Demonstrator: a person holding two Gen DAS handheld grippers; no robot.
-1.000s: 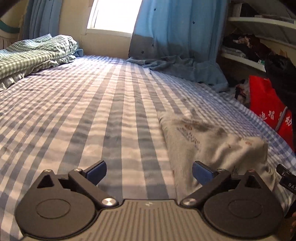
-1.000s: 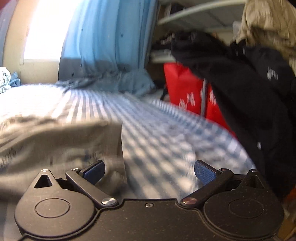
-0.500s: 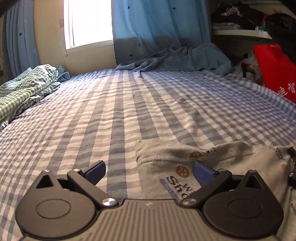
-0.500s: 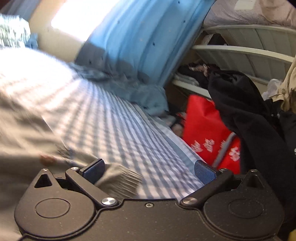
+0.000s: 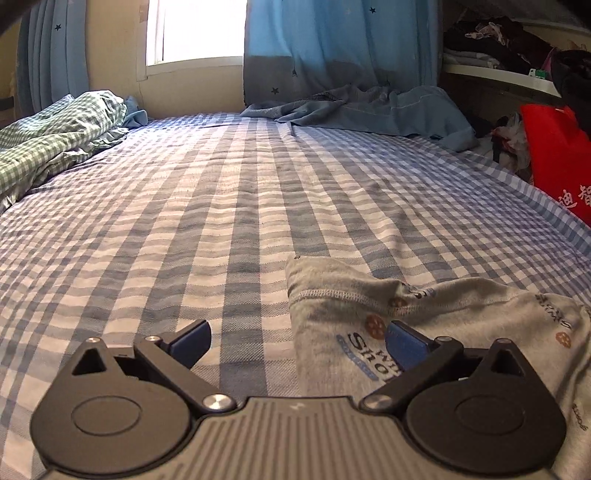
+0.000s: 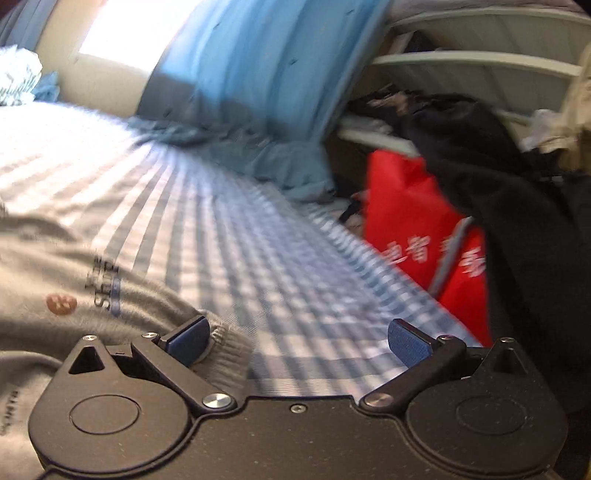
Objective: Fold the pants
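Both tools were held spread apart, gripping nothing: the left tool at lower centre straddled the edge of the pants, seemingly to be grasped; the right tool flanked their cuff on the bed.

Soft grey knit pants lie on a matt, woven checked cotton bedsheet.

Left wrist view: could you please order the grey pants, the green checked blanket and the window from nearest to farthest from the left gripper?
From the left gripper:
1. Grey pants, at its right finger, on the bed.
2. Green checked blanket, far left, bunched on the bed.
3. Window, on the back wall.
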